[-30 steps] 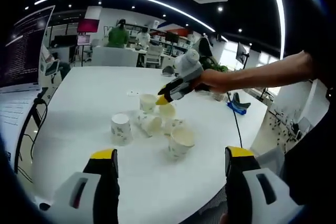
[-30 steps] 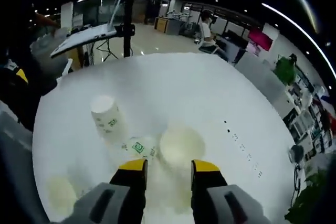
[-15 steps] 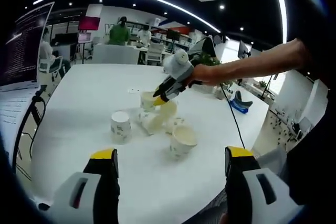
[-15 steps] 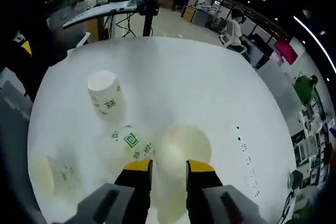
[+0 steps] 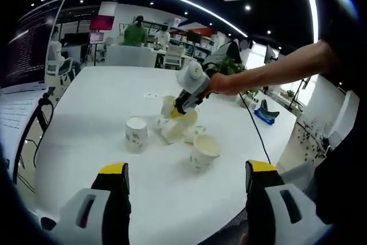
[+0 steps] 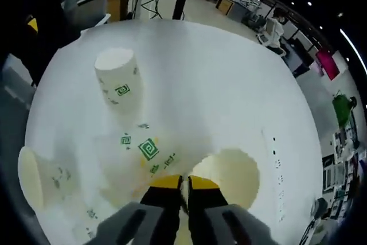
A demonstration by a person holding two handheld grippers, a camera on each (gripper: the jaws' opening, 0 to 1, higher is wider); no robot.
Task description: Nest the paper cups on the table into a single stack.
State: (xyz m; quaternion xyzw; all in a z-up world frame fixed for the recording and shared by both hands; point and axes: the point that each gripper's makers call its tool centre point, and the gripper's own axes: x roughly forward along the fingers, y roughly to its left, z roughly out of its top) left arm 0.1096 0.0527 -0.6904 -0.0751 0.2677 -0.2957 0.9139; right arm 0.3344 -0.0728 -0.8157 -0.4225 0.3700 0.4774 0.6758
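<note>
Several white paper cups with green marks stand and lie on the white table (image 5: 86,107). An upside-down cup (image 5: 136,133) (image 6: 117,78) stands apart, and an upright cup (image 5: 205,151) (image 6: 34,176) is nearest me. Between them lies a cluster of cups (image 5: 172,125). My right gripper (image 5: 179,111), held by a person's arm (image 5: 269,76), reaches down into that cluster. In the right gripper view its jaws (image 6: 183,183) are pressed together on the rim of an open cup (image 6: 229,167), beside a lying cup (image 6: 146,150). My left gripper (image 5: 188,170) hangs open over the near table edge, holding nothing.
A dark monitor (image 5: 28,44) on a stand sits at the left. A blue object (image 5: 264,116) and a cable (image 5: 257,136) lie at the table's right edge. People (image 5: 136,31) and desks are far behind.
The right gripper has lowered into the cup cluster and its jaws have narrowed from a wide gap to pressed together on a cup rim. The left gripper stays open in place.
</note>
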